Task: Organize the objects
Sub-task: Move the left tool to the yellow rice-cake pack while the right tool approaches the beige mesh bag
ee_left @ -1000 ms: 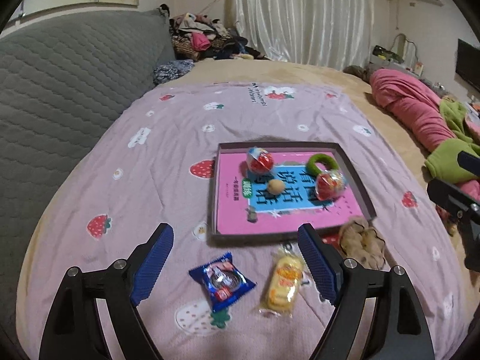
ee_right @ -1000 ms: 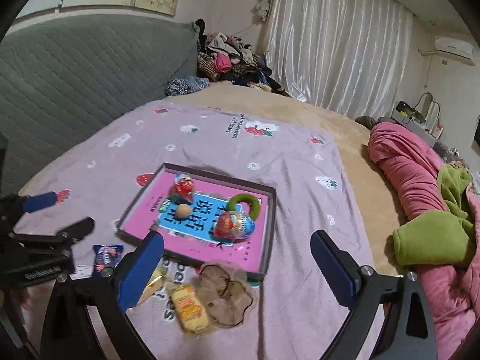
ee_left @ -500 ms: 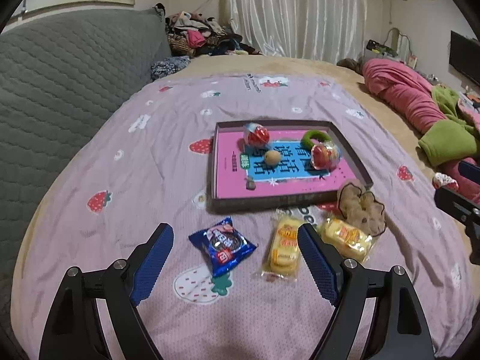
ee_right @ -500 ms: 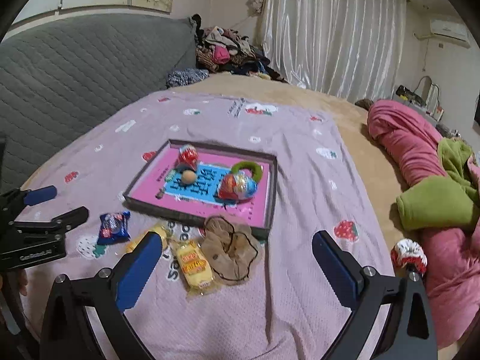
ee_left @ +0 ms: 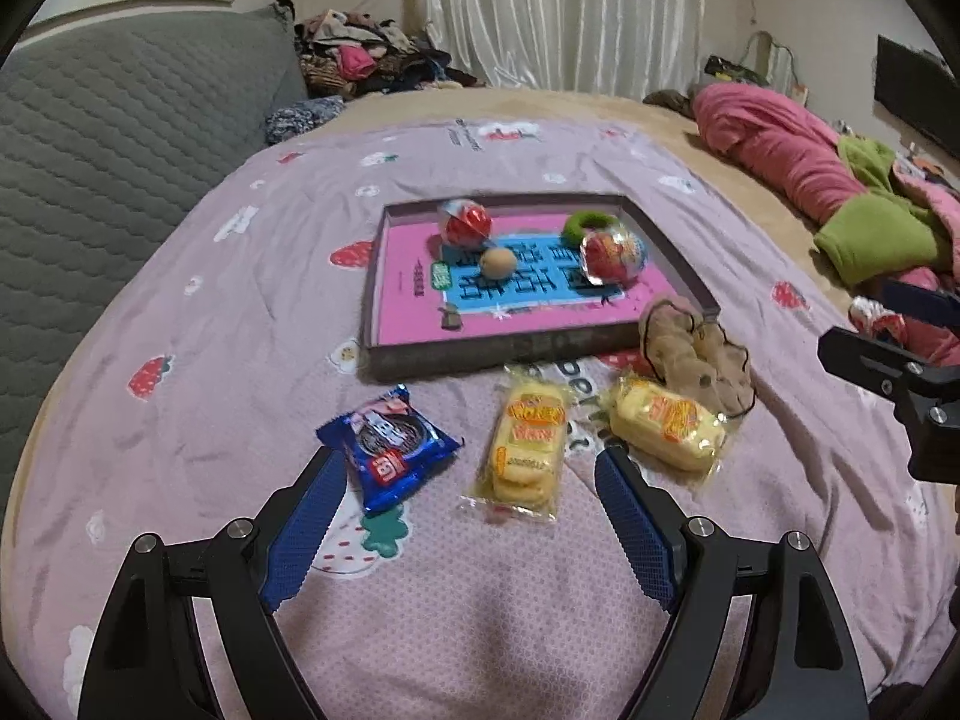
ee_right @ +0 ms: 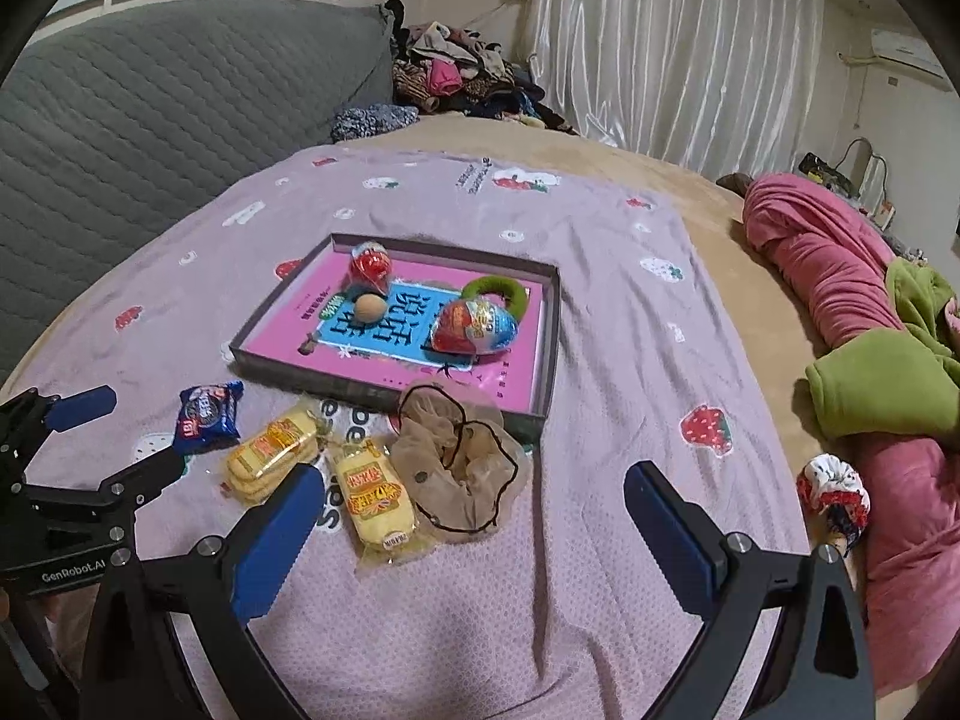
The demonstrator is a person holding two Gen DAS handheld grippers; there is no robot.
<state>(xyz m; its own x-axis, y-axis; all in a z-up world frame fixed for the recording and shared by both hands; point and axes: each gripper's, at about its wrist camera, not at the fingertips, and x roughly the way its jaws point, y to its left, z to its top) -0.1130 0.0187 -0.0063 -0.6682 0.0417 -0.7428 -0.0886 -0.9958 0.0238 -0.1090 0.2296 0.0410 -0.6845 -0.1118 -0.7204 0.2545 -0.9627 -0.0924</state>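
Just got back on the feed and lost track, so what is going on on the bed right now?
A person holds two grippers over the bedspread, and neither has anything. The left gripper has open jaws near the blue cookie packet and one yellow snack pack. The right gripper is open too, above the other yellow snack pack and the beige scrunchie. The tray already holds two foil eggs, a small ball and a green ring. Four items are not in it yet.

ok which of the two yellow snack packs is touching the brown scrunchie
The right-hand yellow pack, angled beside the brown scrunchie with its far edge against it. The other yellow pack lies apart, nearer the blue cookie packet.
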